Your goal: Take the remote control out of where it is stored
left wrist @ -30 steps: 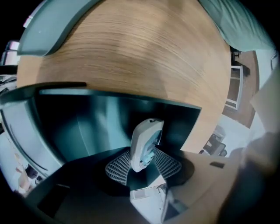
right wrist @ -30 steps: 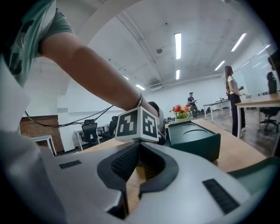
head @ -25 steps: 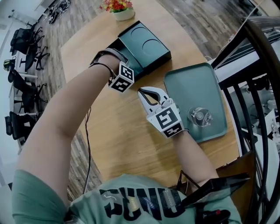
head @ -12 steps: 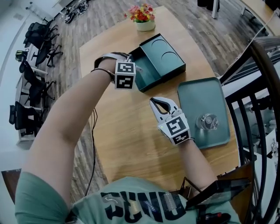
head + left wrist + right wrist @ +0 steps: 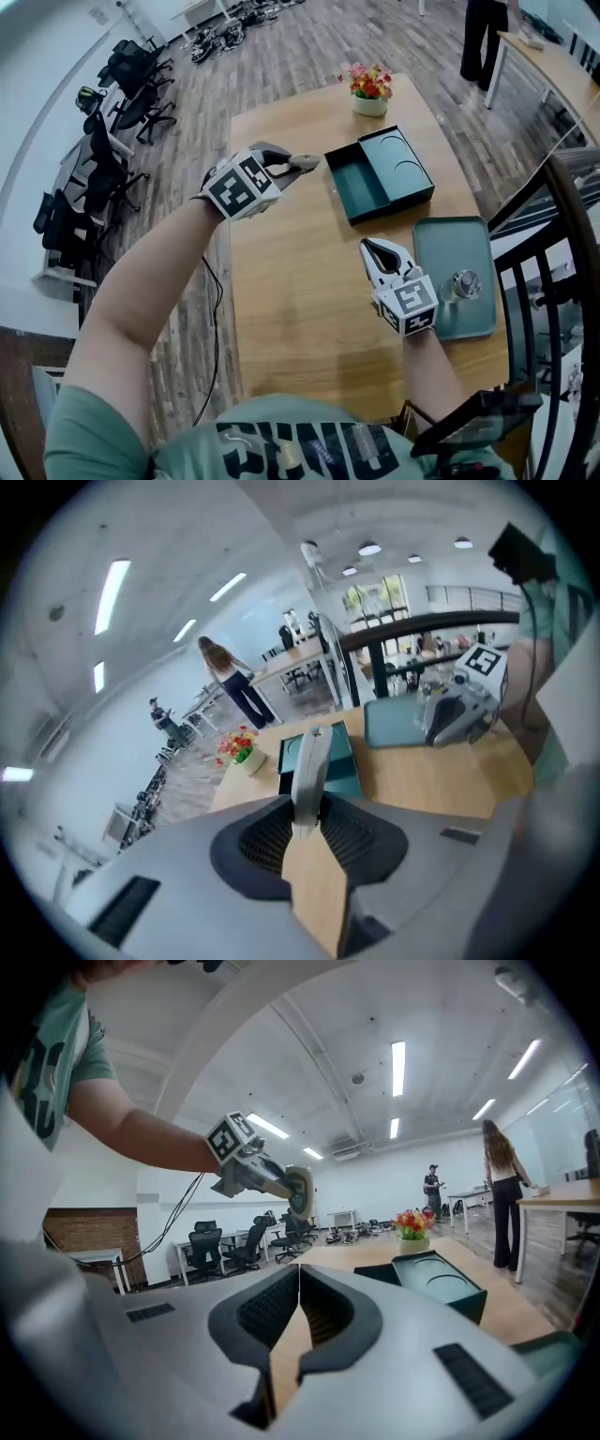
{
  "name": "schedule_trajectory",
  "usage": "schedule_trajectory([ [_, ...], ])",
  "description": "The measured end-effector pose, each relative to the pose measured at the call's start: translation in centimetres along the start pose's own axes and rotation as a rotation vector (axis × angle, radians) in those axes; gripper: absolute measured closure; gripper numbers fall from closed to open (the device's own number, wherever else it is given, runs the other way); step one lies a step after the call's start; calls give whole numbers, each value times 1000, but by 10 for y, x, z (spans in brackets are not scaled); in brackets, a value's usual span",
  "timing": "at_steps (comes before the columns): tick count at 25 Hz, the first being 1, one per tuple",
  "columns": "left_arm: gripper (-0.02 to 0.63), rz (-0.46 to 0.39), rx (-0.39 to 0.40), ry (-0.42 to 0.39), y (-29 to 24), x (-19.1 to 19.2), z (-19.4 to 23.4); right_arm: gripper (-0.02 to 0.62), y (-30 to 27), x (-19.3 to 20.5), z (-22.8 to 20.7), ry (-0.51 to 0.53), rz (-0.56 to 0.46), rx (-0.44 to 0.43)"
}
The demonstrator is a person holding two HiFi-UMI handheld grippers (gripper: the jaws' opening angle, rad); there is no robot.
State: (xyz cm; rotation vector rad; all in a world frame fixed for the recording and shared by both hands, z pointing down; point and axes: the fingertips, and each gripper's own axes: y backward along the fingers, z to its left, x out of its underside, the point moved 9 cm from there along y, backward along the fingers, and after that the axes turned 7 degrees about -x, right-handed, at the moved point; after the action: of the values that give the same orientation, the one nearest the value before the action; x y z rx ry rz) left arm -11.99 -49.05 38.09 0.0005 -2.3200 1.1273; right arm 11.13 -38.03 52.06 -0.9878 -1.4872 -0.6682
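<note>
My left gripper [image 5: 296, 166] is lifted above the table's left edge, left of the teal storage box [image 5: 398, 167], and is shut on a slim grey remote control [image 5: 306, 161]. In the left gripper view the remote [image 5: 311, 757] stands up between the pads, clamped at its lower end. The box's drawer [image 5: 359, 185] is pulled open, and what shows of its inside looks bare. My right gripper [image 5: 374, 252] hovers low over the wooden table [image 5: 291, 300], shut with nothing in it; its jaws [image 5: 298, 1290] meet edge to edge.
A teal tray [image 5: 441, 246] with a small glass item [image 5: 462, 284] lies right of the right gripper. A flower pot [image 5: 370, 90] stands at the table's far end. A dark railing [image 5: 562, 234] runs on the right. A person [image 5: 484, 28] stands beyond the table.
My left gripper has come up out of the box's drawer and moved left with the remote in it. The right gripper stays near the tray. The head view has tilted up.
</note>
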Motion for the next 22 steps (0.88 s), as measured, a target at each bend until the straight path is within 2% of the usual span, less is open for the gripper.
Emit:
schedule_trajectory([
  [3, 511, -126, -14, 185, 67, 30, -9, 589, 8, -26, 27, 43, -3, -3],
  [7, 511, -252, -12, 352, 153, 79, -45, 589, 24, -51, 73, 44, -17, 14],
  [12, 511, -408, 0, 484, 248, 152, -112, 589, 54, -77, 155, 60, -9, 68],
  [15, 511, -486, 29, 556, 305, 201, -161, 589, 79, -81, 221, 20, -20, 128],
  [19, 511, -536, 53, 635, 369, 272, -221, 589, 98, -74, 297, -16, -25, 188],
  [22, 511, -538, 70, 722, 393, 313, -254, 589, 102, -73, 330, -34, -9, 199],
])
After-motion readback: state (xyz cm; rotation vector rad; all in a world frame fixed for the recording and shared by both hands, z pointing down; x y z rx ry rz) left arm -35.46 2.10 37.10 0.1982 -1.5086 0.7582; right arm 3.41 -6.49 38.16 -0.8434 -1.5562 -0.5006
